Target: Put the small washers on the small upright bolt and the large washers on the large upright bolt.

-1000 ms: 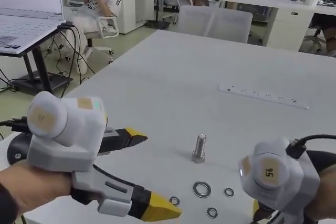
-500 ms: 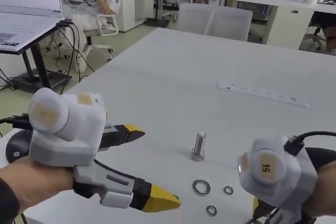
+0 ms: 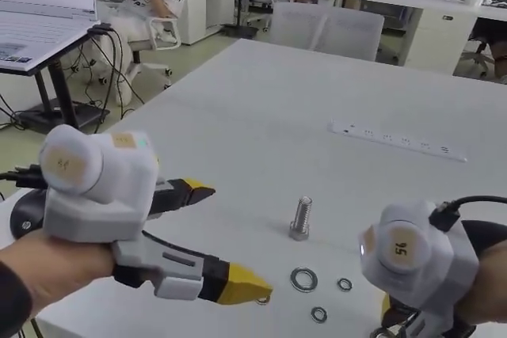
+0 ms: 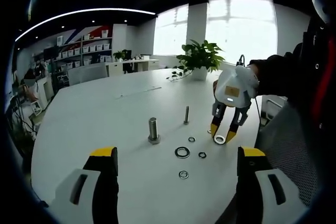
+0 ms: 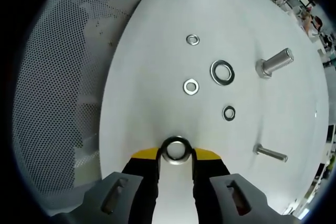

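Washer [image 5: 175, 149] sits pinched between fingers of the right gripper [image 5: 176, 154]; the left gripper [image 4: 177, 154] has fingers wide apart, empty.

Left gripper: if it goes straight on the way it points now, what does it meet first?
Probably the nearest washer on the table, though the left gripper may pass above it; its height is unclear.

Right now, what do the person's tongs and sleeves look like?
Left tongs and right tongs alike: pale grey bodies, round tan labels, yellow-tipped black jaws. The right label reads 56, with a black cable attached. The sleeves are dark.
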Tool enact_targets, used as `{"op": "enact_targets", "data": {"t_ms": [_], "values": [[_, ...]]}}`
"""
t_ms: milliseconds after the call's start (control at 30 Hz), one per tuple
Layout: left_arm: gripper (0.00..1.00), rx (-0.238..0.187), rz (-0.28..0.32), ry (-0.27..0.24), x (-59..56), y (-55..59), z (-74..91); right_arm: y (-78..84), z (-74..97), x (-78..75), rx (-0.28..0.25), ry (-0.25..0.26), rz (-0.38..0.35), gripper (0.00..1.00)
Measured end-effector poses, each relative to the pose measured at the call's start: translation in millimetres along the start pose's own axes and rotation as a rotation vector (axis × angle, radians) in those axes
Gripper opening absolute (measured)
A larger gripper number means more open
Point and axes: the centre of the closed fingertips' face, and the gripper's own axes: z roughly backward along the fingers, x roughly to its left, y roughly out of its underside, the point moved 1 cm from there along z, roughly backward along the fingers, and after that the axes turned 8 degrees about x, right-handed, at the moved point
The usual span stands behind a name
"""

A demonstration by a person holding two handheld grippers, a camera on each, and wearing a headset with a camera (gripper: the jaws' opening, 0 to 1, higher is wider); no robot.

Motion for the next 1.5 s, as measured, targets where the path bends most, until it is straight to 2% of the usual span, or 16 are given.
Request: {"op": "enact_targets", "data": {"t_ms": [267, 600, 900, 1100, 1500], "values": [[0.94, -0.017, 0.011, -0.009, 2.4, -1.6, 1.0, -0.2, 0.0, -1.1, -0.004, 0.005, -0.014, 0.24], [0.94, -0.017, 0.012, -0.005, 3.7, -0.6, 1.4, 0.3, 1.2, -2.4, 0.003, 0.014, -0.013, 0.23], [0.94, -0.008, 0.015, -0.005, 6.8, 3.1, 1.0, -1.3, 9.1, -2.8, -0.002, 0.012, -0.016, 0.23], [0.94, -0.004, 0.014, 0.0, 8.4, 4.8, -0.1, -2.4, 20.3, -4.9, -0.017, 0.009, -0.022, 0.23], [0.94, -0.009, 0.017, 0.01, 10.6, 6.5, -1.6, -14.4, 56.3, -15.8, -0.051, 0.03, -0.016, 0.23]]}}
